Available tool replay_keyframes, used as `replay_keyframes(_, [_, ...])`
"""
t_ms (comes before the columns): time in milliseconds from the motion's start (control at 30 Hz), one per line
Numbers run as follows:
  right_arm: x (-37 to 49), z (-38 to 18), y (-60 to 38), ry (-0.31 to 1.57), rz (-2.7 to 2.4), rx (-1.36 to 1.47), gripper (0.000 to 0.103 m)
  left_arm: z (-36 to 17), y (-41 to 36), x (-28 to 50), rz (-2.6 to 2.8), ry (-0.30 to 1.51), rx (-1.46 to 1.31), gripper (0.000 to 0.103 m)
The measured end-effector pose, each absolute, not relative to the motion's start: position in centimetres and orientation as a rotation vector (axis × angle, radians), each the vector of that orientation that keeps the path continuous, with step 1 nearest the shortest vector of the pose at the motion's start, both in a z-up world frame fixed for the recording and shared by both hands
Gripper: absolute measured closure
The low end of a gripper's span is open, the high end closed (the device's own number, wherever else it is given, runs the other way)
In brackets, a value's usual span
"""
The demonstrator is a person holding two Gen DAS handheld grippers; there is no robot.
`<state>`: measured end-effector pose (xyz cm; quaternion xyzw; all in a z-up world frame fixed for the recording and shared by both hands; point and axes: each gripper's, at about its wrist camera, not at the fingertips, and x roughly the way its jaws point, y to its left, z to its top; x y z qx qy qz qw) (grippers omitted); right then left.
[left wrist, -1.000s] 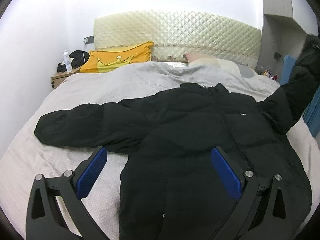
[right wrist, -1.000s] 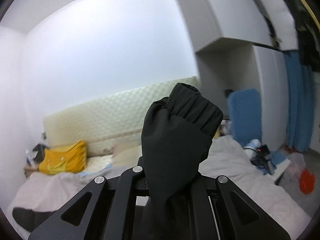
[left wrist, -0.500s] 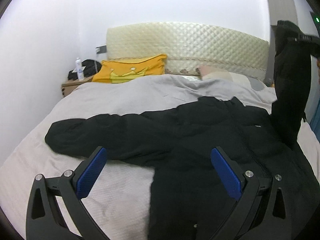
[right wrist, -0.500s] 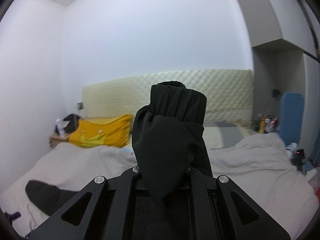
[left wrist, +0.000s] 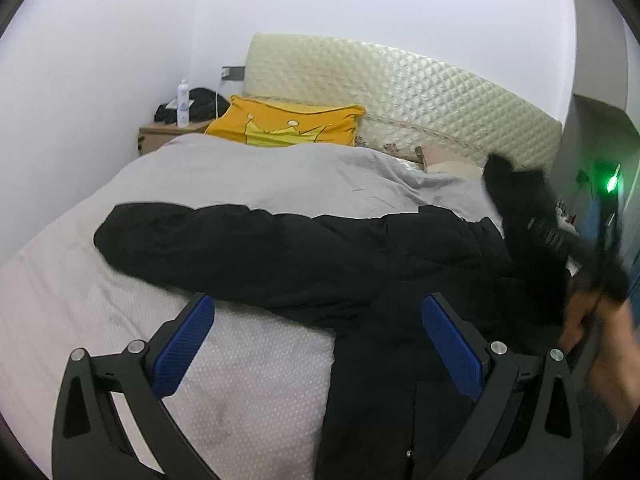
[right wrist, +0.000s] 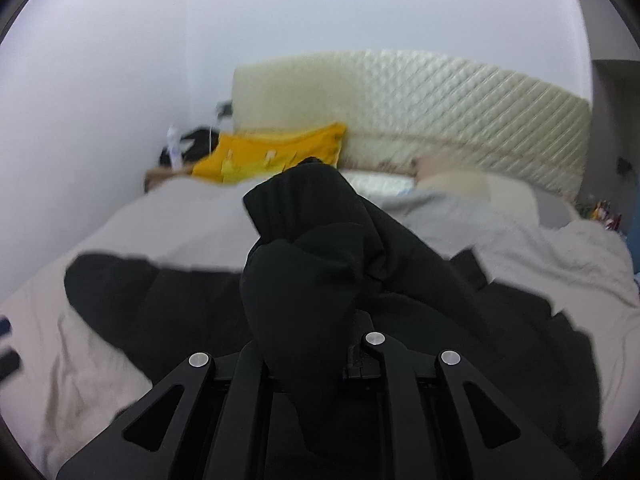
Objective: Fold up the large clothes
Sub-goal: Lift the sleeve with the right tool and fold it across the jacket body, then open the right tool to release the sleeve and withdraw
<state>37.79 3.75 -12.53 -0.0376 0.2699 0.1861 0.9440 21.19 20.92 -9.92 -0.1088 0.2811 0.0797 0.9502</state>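
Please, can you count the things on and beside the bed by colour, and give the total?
Black: 2, the jacket and the bag on the nightstand
Yellow: 1, the crown pillow
Grey: 1, the blanket
White: 1, the bottle
Total: 5

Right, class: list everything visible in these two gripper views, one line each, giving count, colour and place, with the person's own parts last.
puffer jacket: one, black, spread on the bed
jacket sleeve: one, black, pinched in the right gripper
duvet: one, grey, over the bed
cushion: one, yellow, against the headboard
headboard: one, cream, quilted
nightstand: one, wooden, far left corner
bottle: one, white, on the nightstand
left gripper: blue pads, open, empty
right gripper: black, shut on the sleeve
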Motion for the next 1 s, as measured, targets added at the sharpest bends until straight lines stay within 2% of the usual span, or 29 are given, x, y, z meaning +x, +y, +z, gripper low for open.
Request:
replay_keyframes(233, [38.4,-18.1,6.7,0.675,0.377,-0.112,0.091,-10.0,20.4,21.5,0.161,0.586,-0.231,0.0])
replay_keyframes(333, [38.4,-19.5,7.0,0.709,0.379,-0.11,0.086,-9.9,20.1,21.4,0.163,0.59,-0.217,0.0])
replay_keyframes(433, [38.6,-20.3,7.1,0.739,0.387,-0.116,0.074,-9.8,19.7,21.2,0.164,0.592,-0.212,0.0])
replay_keyframes(500, [38.5,-20.5,7.3,0.744,0.401,-0.112,0.051,-9.8,19.6,21.3,0.166,0.6,-0.208,0.0])
replay_keyframes(600, [38.1,-20.1,7.4,0.742,0.429,-0.088,0.033,-9.9,19.3,21.7,0.167,0.617,-0.198,0.0])
replay_keyframes(833, [36.3,-17.1,6.3,0.702,0.487,0.001,0.029,-9.1,18.2,22.2,0.174,0.64,-0.157,0.0])
replay_keyframes(1000, [35.0,-13.5,4.9,0.656,0.48,-0.02,0.029,-6.2,17.4,20.9,0.186,0.577,-0.157,0.0])
